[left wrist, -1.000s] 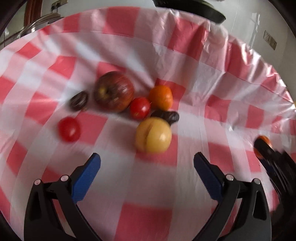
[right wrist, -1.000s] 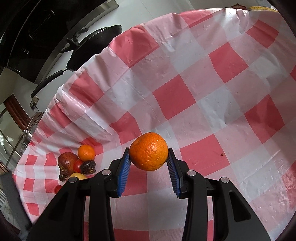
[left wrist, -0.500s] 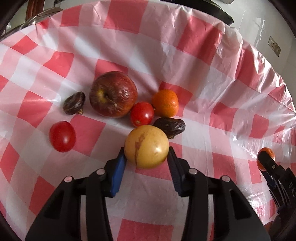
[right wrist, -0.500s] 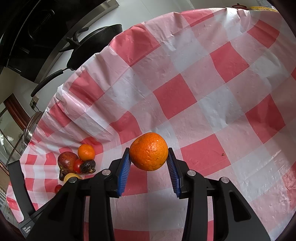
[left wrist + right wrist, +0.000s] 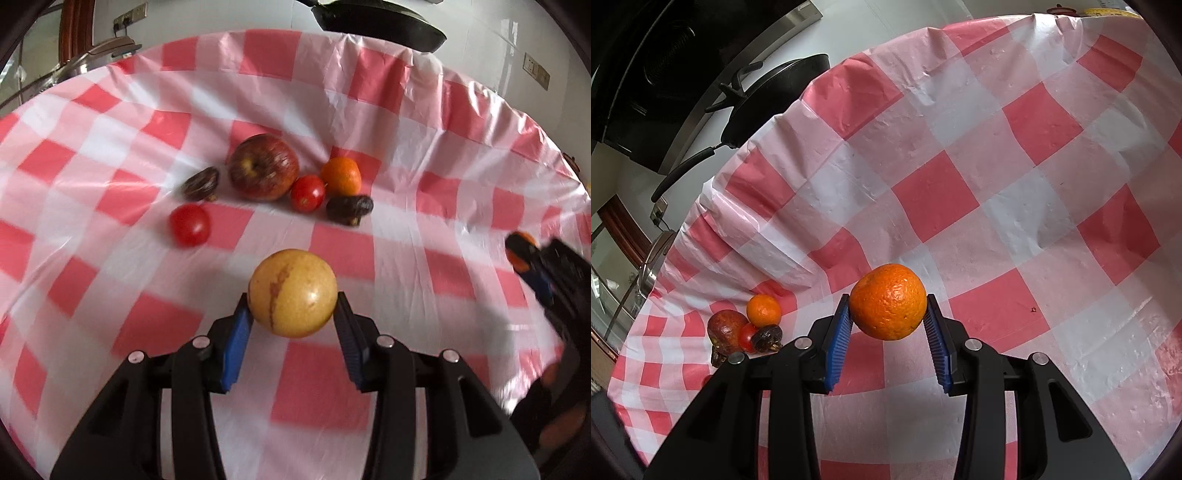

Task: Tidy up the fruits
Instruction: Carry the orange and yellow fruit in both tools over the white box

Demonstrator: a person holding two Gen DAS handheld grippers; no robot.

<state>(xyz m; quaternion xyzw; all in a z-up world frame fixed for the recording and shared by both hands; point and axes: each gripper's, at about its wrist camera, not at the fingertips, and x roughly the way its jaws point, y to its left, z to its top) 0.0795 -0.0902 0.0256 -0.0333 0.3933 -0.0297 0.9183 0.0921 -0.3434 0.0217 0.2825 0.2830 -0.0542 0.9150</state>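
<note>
My left gripper [image 5: 293, 314] is shut on a round yellow fruit [image 5: 293, 292] with a brown streak, held above the checked cloth. Beyond it lie a red apple [image 5: 263, 166], a small orange [image 5: 341, 175], two tomatoes [image 5: 307, 192] [image 5: 189, 225] and two dark dates [image 5: 349, 209] [image 5: 200, 183]. My right gripper [image 5: 888, 319] is shut on a large orange [image 5: 888, 301], lifted off the cloth. In the right wrist view the apple [image 5: 726, 326], small orange [image 5: 763, 310] and a date [image 5: 767, 338] sit at lower left. The right gripper [image 5: 532, 262] shows blurred at the left wrist view's right edge.
A red and white checked tablecloth [image 5: 1015, 184] covers the table. A black frying pan [image 5: 775, 99] stands past the far edge, also seen as the pan [image 5: 376, 22] in the left wrist view. A metal pot lid [image 5: 85, 59] lies at far left.
My left gripper closed on the yellow fruit and drew it back from the cluster toward me. The right gripper kept still with its orange.
</note>
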